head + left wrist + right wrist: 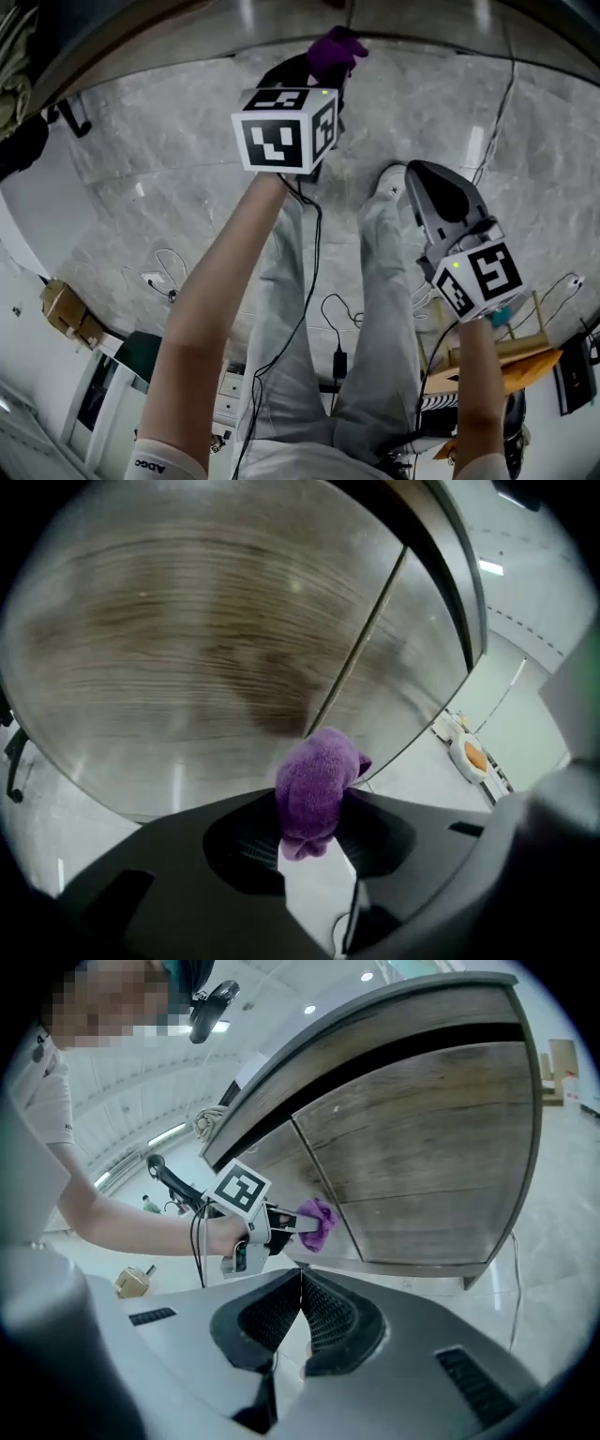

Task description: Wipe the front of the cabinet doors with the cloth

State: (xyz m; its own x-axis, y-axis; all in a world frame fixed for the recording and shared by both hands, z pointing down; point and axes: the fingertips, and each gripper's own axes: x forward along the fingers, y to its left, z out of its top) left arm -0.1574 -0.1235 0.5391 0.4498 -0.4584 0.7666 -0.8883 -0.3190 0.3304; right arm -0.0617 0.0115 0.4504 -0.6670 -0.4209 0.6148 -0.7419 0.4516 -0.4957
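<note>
My left gripper (330,64) is shut on a purple cloth (336,50), bunched between its jaws (317,789). It is held out at the wooden cabinet doors (216,658), low down by the seam between two doors (361,649). The right gripper view shows the cloth (319,1222) at the lower part of the left door (277,1171), beside the seam; whether it touches the wood I cannot tell. My right gripper (427,183) hangs back over the floor with its jaws closed together (300,1283) and nothing between them.
Grey marble floor (187,150) runs under the cabinet. Cables (319,281) trail on it by the person's legs. A cardboard box (66,309) sits at left, a wooden rack (511,352) at right. A white and orange floor device (472,755) stands to the cabinet's right.
</note>
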